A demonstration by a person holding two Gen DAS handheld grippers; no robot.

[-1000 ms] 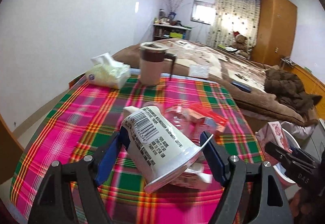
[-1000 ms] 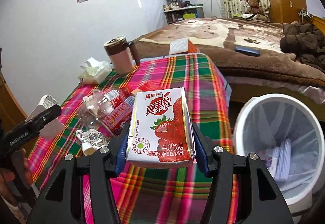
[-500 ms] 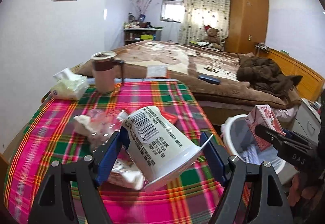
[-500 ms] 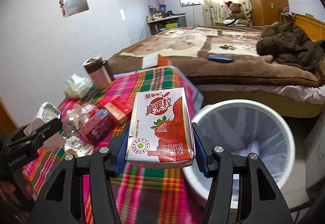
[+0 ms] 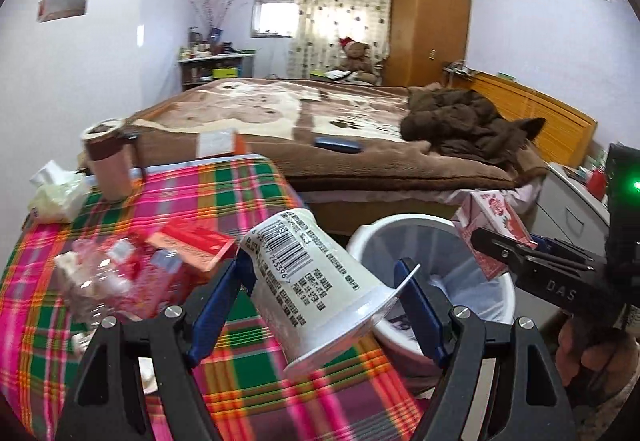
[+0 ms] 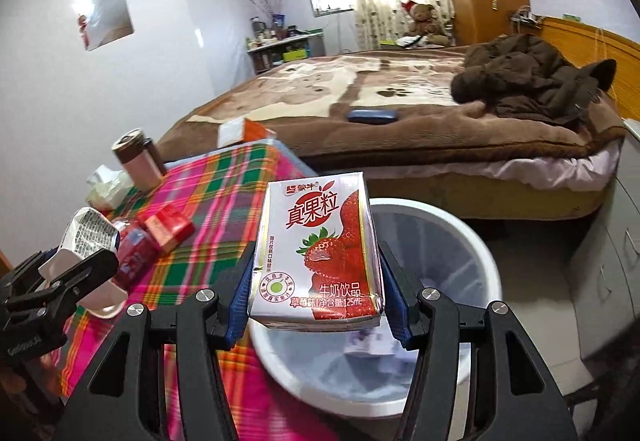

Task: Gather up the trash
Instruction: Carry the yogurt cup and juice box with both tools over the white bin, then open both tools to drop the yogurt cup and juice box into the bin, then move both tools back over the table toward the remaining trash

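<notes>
My left gripper (image 5: 326, 285) is shut on a white yogurt cup (image 5: 312, 281) with a barcode, held tilted over the table's right edge beside the white trash bin (image 5: 404, 229). My right gripper (image 6: 316, 281) is shut on a strawberry milk carton (image 6: 316, 249), held above the near rim of the bin (image 6: 472, 241). The carton also shows in the left wrist view (image 5: 492, 225), and the cup in the right wrist view (image 6: 86, 241). A crushed plastic bottle (image 5: 108, 277) and a red box (image 5: 192, 241) lie on the plaid tablecloth (image 5: 224, 185).
A brown-lidded mug (image 5: 110, 165) and a tissue pack (image 5: 56, 189) stand at the table's far side. A bed (image 5: 360, 129) with a brown blanket lies behind the bin. A grey cabinet (image 6: 612, 265) stands to the bin's right.
Both grippers have moved right from over the table toward the bin, each still holding its item. The carton now hangs over the bin's rim.
</notes>
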